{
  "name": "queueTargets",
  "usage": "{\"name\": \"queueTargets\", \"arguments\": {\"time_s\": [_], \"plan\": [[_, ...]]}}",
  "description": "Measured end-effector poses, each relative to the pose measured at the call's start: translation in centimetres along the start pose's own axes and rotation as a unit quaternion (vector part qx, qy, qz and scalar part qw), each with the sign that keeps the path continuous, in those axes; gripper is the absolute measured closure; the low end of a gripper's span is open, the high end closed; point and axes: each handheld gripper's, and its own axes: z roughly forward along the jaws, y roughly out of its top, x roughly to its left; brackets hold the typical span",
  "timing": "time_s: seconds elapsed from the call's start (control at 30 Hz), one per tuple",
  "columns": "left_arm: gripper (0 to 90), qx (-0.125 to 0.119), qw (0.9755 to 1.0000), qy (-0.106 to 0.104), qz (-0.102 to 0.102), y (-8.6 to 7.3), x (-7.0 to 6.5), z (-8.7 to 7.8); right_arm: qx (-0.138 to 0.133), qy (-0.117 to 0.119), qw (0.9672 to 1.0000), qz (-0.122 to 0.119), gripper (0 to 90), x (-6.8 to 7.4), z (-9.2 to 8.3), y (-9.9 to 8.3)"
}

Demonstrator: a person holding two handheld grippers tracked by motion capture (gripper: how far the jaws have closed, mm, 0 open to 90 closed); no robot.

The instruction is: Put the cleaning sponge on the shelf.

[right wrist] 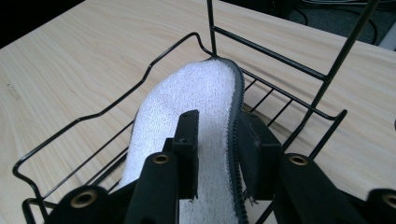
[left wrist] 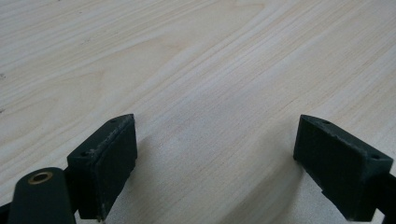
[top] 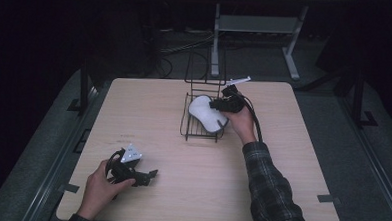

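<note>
A white terry slipper [top: 204, 113] with a grey sole edge lies in a black wire rack [top: 199, 134] at the middle back of the wooden table. My right gripper [top: 219, 105] reaches into the rack from the right. In the right gripper view its jaws [right wrist: 219, 116] straddle the slipper [right wrist: 196, 88] at its grey edge. The left pad stands off that edge, so the grip is loose. My left gripper [top: 153, 174] lies low at the front left, held by a hand. Its jaws [left wrist: 217, 122] stand wide over bare wood with nothing between them.
The rack [right wrist: 268, 52] has a low basket and a tall upright wire frame at its back. The table [top: 292, 145] drops off to dark floor on all sides. A metal stand's legs [top: 291, 59] stand behind the table.
</note>
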Motion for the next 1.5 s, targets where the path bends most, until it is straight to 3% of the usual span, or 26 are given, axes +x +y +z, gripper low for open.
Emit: {"name": "queueTargets", "arguments": {"time_s": [0.2, 0.33, 0.4, 0.57, 0.83, 1.07, 1.23, 1.5], "plan": [[12.6, 0.001, 1.0000, 0.000, -0.001, 0.0, 0.0, 0.0, -0.004, -0.009, 1.0000, 0.002, 62.7, -0.2, -0.3, -0.2], [12.6, 0.001, 1.0000, 0.000, 0.000, 0.0, 0.0, 0.0, -0.007, -0.003, 1.0000, 0.004, 73.1, -0.3, -1.2, -0.4], [12.6, 0.001, 1.0000, 0.000, 0.001, 0.0, 0.0, 0.0, -0.007, -0.003, 1.0000, -0.006, 81.8, -0.4, -2.0, -0.6], [12.6, 0.001, 1.0000, 0.000, 0.001, 0.0, 0.0, 0.0, 0.002, -0.003, 0.9997, -0.025, 89.0, -0.4, -2.9, -1.3], [12.6, 0.001, 1.0000, 0.000, 0.001, 0.0, 0.0, 0.0, 0.019, 0.010, 0.9987, -0.047, 89.3, 0.7, -3.0, -2.5], [12.6, 0.001, 1.0000, 0.000, 0.000, 0.0, 0.0, 0.0, 0.045, 0.004, 0.9967, -0.068, 89.3, 1.5, -2.1, -3.2], [12.6, 0.000, 1.0000, 0.000, 0.000, 0.0, 0.0, 0.0, 0.053, 0.021, 0.9963, -0.064, 89.3, 2.0, -1.9, -3.4], [12.6, 0.001, 1.0000, 0.000, 0.000, 0.0, 0.0, 0.0, 0.060, 0.047, 0.9936, -0.084, 89.2, 3.2, -1.6, -3.4]]}}
